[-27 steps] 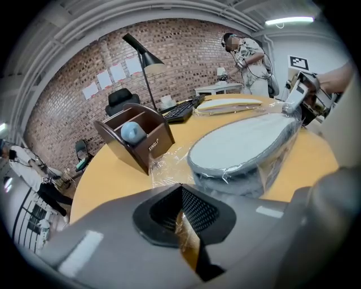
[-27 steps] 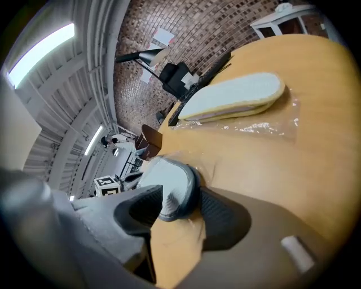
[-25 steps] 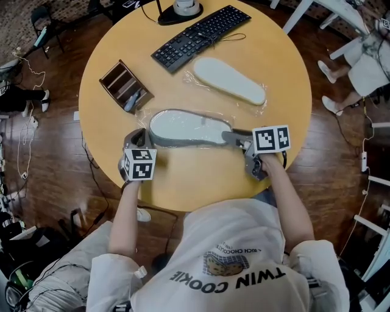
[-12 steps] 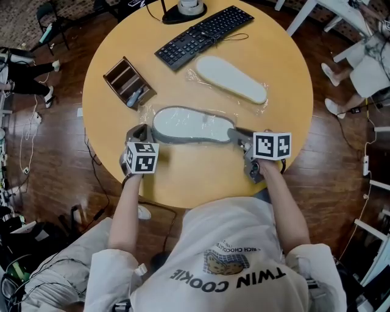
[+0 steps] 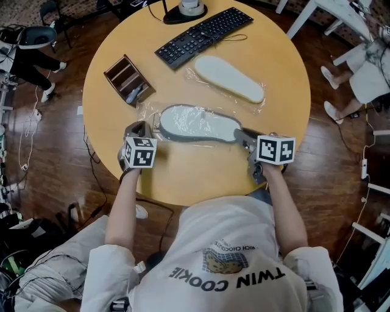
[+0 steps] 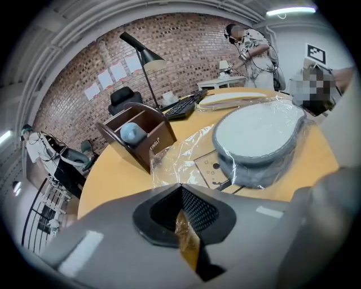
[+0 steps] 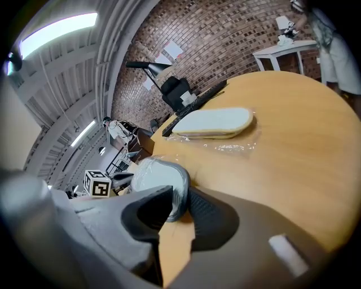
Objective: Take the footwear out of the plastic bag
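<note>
- Table [image 5: 201, 177]: round, wooden top. It bears everything listed below.
- Grey slipper [image 5: 198, 124]: the task's item. It lies flat, sole up, at the middle of the table between the two grippers. Film covers its left part; its right end looks to be out of the film.
- Plastic bag [image 6: 175, 158]: clear and crinkled, wrapped over the slipper's left end. A loose flap trails across the tabletop to the left gripper.
- Left gripper [image 6: 181, 192]: jaws pressed together on the flap of the bag, nothing else between them. Judged purpose: to pin the bag as an anchor, so the film stays behind when the slipper is drawn away.
- Right gripper [image 7: 179, 197]: jaws have just closed, part-way, onto the slipper's right end, and the grey rim sits clamped between the pads. Judged purpose: to grip the shoe itself rather than the film, so it can be pulled rightward out of the bag.
- Stage, as judged: opposing holds are set and the extraction is begun but not finished, since film clings to much of the slipper.
- Pale slipper [image 5: 230, 79]: well apart, toward the far right, in a clear wrap [image 5: 259, 105] of its own. Untouched.
- Keyboard [image 5: 204, 36]: at the far edge, clear of the work.
- Wooden organiser [image 5: 127, 80]: far left, near the bag's flap but not touching it.
- Lamp base [image 5: 183, 9]: at the far rim.
</note>
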Demonstrator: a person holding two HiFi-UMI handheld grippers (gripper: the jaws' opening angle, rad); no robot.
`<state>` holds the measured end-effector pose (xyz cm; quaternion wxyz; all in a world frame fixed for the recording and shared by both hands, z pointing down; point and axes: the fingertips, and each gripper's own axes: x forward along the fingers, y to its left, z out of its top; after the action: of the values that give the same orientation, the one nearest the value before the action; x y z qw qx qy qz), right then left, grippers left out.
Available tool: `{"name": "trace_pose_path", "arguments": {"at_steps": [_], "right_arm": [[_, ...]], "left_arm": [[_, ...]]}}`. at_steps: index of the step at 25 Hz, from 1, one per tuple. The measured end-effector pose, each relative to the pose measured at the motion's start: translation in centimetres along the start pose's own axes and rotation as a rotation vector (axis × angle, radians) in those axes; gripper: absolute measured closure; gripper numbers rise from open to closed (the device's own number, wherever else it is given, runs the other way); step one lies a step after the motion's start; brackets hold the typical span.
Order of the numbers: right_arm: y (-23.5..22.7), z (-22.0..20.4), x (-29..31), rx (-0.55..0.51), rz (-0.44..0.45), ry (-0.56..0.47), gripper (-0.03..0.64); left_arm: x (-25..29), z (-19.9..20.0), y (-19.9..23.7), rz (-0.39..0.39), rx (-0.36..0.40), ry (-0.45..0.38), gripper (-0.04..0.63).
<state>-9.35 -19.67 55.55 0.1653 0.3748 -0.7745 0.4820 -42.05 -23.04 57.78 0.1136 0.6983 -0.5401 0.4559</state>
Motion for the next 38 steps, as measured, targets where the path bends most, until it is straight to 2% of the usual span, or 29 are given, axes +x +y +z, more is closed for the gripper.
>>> {"name": "trace_pose_path", "arguments": {"at_steps": [11, 24, 38], "right_arm": [[-2.6, -0.6, -3.1, 0.020, -0.029, -0.035, 0.526], [-6.1, -1.4, -6.8, 0.030, -0.072, -0.047, 0.526], [-8.5, -1.9, -9.5, 0.031, -0.093, -0.044, 0.526]], "left_arm": [[-0.1, 0.0, -0.1, 0.008, 0.004, 0.011, 0.591], [-0.1, 0.1, 0.0, 0.023, 0.031, 0.030, 0.591], [-0.1, 0.1, 0.0, 0.050, 0.025, 0.046, 0.591]]}}
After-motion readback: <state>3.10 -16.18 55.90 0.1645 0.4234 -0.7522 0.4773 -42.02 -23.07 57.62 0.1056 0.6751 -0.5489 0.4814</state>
